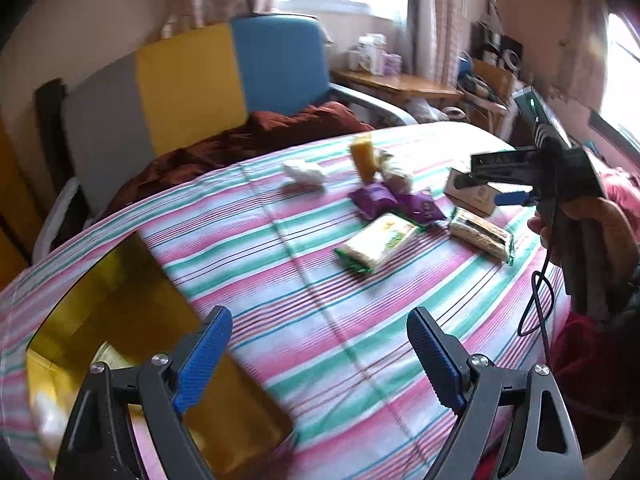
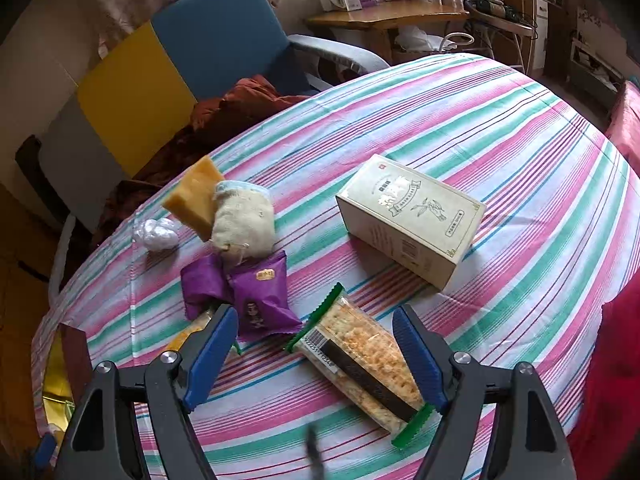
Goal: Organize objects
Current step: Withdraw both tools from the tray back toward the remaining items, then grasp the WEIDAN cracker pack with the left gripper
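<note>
Snacks lie on a striped tablecloth (image 2: 460, 120). A clear cracker pack with green ends (image 2: 360, 364) lies between the open fingers of my right gripper (image 2: 316, 316). Beyond it are two purple packets (image 2: 256, 300), a cloth pouch (image 2: 244, 224), an orange block (image 2: 194, 196), a crumpled wrapper ball (image 2: 156, 234) and a cream box (image 2: 412, 218). My left gripper (image 1: 320, 316) is open and empty above the cloth, next to a gold-lined open box (image 1: 132, 320). A green-and-yellow pack (image 1: 376, 242) and the cracker pack (image 1: 480, 234) lie ahead of it.
A chair with grey, yellow and blue panels (image 1: 180, 84) holds a rust-red cloth (image 1: 248, 136) behind the table. A wooden side table (image 2: 384, 16) with boxes stands at the back. The right gripper and the hand holding it (image 1: 560, 184) show in the left wrist view.
</note>
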